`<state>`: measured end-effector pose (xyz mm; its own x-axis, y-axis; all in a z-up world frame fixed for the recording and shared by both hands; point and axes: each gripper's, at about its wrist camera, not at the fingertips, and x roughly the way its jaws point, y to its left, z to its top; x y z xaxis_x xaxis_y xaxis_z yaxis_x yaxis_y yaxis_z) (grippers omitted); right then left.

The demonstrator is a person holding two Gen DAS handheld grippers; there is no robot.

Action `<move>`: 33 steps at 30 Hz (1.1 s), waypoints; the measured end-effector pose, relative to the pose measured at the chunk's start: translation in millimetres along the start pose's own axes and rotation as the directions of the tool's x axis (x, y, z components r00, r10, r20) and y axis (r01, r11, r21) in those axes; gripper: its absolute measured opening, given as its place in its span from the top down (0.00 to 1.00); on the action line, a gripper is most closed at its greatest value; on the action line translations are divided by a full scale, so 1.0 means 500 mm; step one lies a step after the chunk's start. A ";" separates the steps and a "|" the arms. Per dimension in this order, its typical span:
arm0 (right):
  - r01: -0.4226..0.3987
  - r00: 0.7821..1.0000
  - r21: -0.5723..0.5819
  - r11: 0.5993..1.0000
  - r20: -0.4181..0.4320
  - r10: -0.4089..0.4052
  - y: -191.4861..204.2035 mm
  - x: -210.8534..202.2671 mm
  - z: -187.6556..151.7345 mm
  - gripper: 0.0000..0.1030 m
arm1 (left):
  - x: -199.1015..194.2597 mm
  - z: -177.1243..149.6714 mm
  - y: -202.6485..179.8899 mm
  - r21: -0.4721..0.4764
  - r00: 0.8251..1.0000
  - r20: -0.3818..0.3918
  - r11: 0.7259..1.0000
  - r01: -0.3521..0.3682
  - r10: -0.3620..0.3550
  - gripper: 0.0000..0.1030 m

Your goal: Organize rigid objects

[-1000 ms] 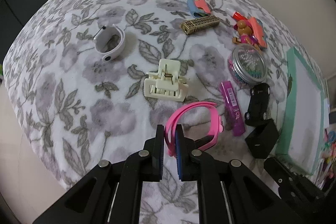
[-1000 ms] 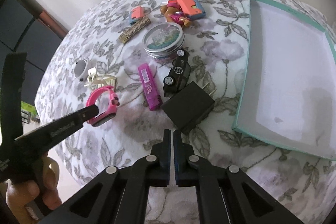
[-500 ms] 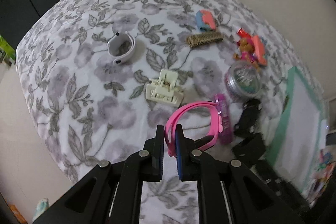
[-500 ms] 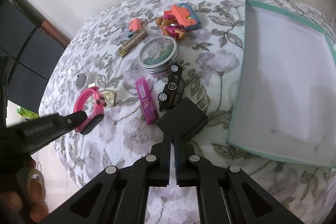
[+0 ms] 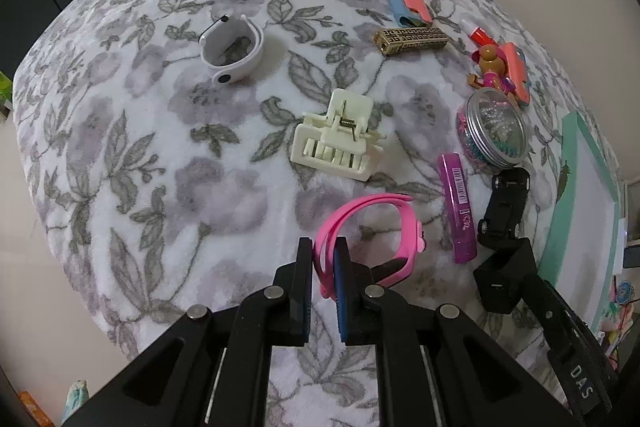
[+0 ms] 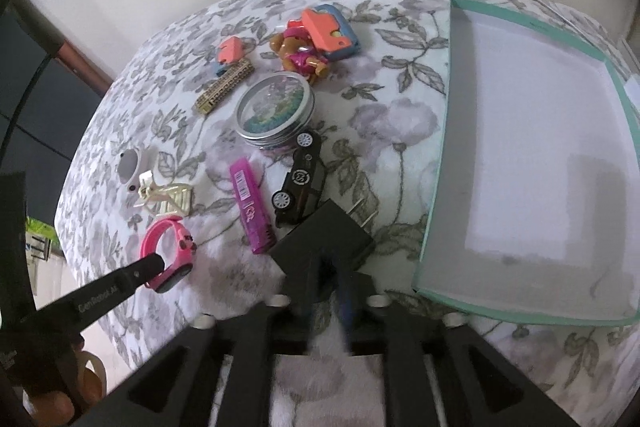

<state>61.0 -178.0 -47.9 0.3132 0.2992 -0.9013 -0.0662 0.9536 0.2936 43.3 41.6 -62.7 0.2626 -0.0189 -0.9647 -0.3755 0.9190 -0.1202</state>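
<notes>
Left gripper [image 5: 324, 247]: jaws closed on the strap of the pink watch [image 5: 384, 223], which lies on the floral blanket [image 5: 160, 147] in front of the cream hair clip [image 5: 340, 137]. Right gripper [image 6: 326, 271]: jaws have just been opening, and now stand partly apart at the near edge of the black charger [image 6: 320, 239]; motion blur leaves it unclear whether the pads touch it. Toy car [image 6: 302, 181] just beyond the charger, purple tube [image 6: 252, 203] beside it, round tin [image 6: 276, 111] farther back. Teal-rimmed tray [image 6: 436, 227] to the right of the charger, holding nothing. White watch [image 5: 232, 51], gold bar [image 5: 412, 41] and bear figure [image 5: 494, 67] lie apart near the far edge.
</notes>
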 end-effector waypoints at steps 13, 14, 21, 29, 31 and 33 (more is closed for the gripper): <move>0.030 1.000 0.049 0.998 0.004 -0.030 0.008 0.023 0.019 0.48 | -0.001 0.002 0.005 -0.005 0.999 0.012 0.999 0.034 -0.034 0.90; 0.032 0.999 0.051 0.998 0.000 -0.032 0.010 0.027 0.020 0.48 | -0.002 0.001 0.005 -0.003 0.999 0.012 0.999 0.036 -0.036 0.90; 0.064 0.998 0.063 0.996 -0.022 -0.063 0.027 0.059 0.030 0.38 | 0.005 0.006 0.000 0.004 0.999 0.004 0.999 0.043 -0.043 0.90; 0.131 0.989 -0.005 0.991 -0.065 -0.131 0.063 0.100 0.024 0.37 | 0.011 0.005 0.006 -0.003 0.999 -0.007 0.999 0.043 -0.043 0.90; 0.135 0.988 -0.005 0.991 -0.071 -0.135 0.062 0.098 0.022 0.37 | 0.012 0.004 0.007 -0.002 0.999 -0.010 0.999 0.042 -0.042 0.90; 0.141 0.986 -0.004 0.990 -0.085 -0.141 0.058 0.096 0.019 0.37 | 0.014 0.003 0.008 -0.004 0.999 -0.014 0.999 0.044 -0.044 0.90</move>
<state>83.3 -136.3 -79.8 0.2375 0.1637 -0.9575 -0.0255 0.9864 0.1623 45.0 45.9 -69.4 0.2666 -0.0645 -0.9617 -0.3669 0.9158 -0.1632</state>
